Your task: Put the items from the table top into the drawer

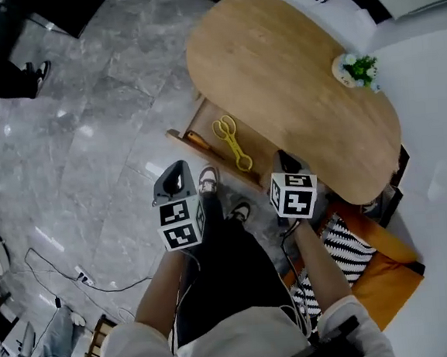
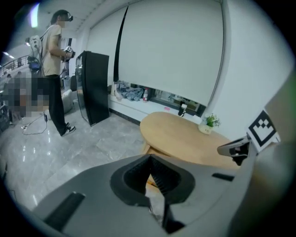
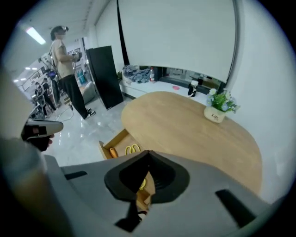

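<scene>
Head view: the left tool (image 1: 177,168) and right tool (image 1: 284,159) flanked the open drawer (image 1: 253,146) at 8 and 4 o'clock. Scissors (image 1: 233,140) and an orange-handled item (image 1: 198,141) lay inside. The table (image 1: 275,60) kept only a plant (image 1: 356,70), probably decor. Left gripper view: its jaws were together, empty. Right gripper view: its jaws were likewise together and empty, likely because nothing remained to carry.

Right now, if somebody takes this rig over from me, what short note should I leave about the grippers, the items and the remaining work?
Left gripper: shut, empty, held up in front of the drawer.
Right gripper: shut, empty, held up by the table edge.
Things: yellow scissors and an orange-handled tool lie in the open drawer. Only a small potted plant stands on the table.
Done: those two items are in.
Left: probably closing the drawer. I cannot tell whether the plant should go in.
</scene>
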`<state>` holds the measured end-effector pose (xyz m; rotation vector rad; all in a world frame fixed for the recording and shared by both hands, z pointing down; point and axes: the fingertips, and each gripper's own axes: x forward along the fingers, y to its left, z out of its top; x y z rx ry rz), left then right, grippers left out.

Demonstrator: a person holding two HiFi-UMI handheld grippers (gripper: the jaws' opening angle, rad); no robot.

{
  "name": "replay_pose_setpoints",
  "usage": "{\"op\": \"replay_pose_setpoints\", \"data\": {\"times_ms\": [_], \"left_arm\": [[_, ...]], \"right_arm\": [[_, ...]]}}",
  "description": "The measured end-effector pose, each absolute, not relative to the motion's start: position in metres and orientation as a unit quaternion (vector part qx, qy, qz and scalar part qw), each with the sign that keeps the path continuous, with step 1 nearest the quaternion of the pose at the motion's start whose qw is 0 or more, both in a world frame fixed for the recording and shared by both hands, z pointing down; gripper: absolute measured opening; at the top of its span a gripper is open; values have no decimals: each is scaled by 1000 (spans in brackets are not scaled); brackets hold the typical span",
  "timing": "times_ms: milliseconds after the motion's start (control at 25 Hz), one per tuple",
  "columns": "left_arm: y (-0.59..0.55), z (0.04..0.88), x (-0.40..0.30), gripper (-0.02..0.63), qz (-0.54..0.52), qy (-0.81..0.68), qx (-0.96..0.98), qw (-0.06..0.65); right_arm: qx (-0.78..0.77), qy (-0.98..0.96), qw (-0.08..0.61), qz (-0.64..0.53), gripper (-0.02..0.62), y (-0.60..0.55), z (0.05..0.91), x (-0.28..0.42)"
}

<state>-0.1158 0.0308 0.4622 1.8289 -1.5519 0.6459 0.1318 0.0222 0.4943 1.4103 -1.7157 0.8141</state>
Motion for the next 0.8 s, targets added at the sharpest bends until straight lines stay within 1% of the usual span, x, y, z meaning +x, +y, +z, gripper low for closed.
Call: {"op": "replay_pose_setpoints", "data": {"times_ms": [120, 280, 480, 680, 800], "left_arm": [[34, 390, -108, 6, 236, -585, 714, 305], [18, 294, -112, 6, 208, -596, 733, 253], [34, 189, -108, 6, 177, -604, 752, 194], [41, 125, -83, 6, 153, -588, 775, 173], [38, 104, -70, 6, 139, -586, 784, 150]], "right_arm": [[582, -663, 342, 323, -5, 39, 425, 155], [619, -666, 287, 302, -5, 37, 338, 177], [650, -671, 226, 275, -6, 53, 239, 205], [663, -685, 174, 248, -6, 55, 162, 225], [667, -689, 158, 235, -6, 54, 140, 235]]}}
